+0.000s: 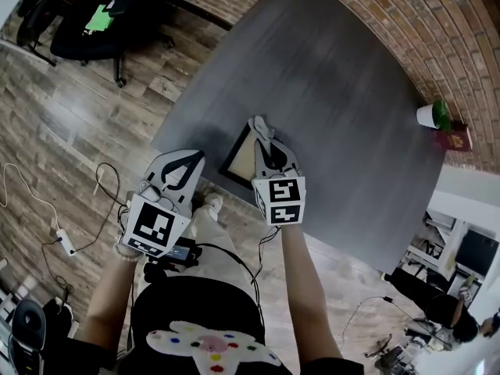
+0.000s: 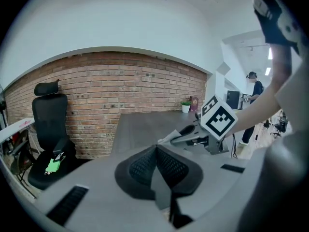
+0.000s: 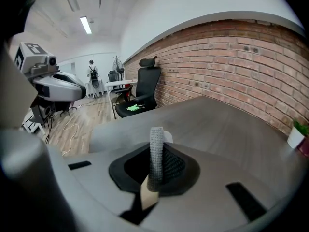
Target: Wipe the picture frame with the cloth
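The picture frame [image 1: 237,156] lies flat on the grey table [image 1: 336,69], close to the edge nearest the person. It has a dark border round a pale tan middle. The right gripper [image 1: 262,131] hangs right above it and covers its right side, so I can't tell whether anything touches the frame. The jaws of that gripper are closed on a small pale cloth [image 1: 257,123], and a bit of it pokes out past the tips. The right gripper view shows the same thing, with a white edge of cloth [image 3: 167,136] behind the pinched pads. The left gripper [image 1: 194,161] sits off the table's edge, to the left of the frame. Its jaws are pressed together with nothing between them.

The frame looks light and stiff, and I'd guess its surface is smooth. Flat on a smooth tabletop, it will likely slide or turn under a sideways rub. The border is the sensible place to steady it, with the left gripper pressing down on the near left corner or edge, away from the tan middle, which may be glass and could mark or crack. The cloth is soft and limp, and only a little shows beyond the jaws. That means gentle downward pressure, so the cloth meets the frame and not the hard tips
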Motion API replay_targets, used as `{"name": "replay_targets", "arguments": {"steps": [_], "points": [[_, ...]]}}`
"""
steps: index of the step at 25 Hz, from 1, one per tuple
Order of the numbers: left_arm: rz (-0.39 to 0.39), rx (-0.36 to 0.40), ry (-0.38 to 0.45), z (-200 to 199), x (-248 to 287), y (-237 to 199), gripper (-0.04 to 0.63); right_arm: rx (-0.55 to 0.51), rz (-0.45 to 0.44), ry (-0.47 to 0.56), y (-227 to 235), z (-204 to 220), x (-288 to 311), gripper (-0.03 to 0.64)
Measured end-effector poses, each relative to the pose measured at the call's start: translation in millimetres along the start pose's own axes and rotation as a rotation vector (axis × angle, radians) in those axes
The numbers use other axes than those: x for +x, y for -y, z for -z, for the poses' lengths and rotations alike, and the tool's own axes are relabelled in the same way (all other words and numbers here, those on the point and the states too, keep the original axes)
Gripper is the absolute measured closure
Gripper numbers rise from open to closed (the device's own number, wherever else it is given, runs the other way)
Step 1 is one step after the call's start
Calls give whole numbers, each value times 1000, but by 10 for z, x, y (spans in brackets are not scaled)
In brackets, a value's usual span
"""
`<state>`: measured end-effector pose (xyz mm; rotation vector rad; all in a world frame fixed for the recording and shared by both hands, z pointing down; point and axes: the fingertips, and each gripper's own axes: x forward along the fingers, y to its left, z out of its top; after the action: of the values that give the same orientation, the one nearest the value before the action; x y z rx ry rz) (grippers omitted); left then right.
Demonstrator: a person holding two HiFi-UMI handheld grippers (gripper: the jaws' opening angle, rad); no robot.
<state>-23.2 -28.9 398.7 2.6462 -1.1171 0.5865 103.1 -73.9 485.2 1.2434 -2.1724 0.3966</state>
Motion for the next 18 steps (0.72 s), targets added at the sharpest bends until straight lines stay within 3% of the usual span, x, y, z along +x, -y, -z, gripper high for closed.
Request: {"name": "replay_targets", "arguments": {"steps": [18], "points": [[-12,-13,-7,80,-40,-82,584,-90,-91,-113,-159,176,333,592]]}}
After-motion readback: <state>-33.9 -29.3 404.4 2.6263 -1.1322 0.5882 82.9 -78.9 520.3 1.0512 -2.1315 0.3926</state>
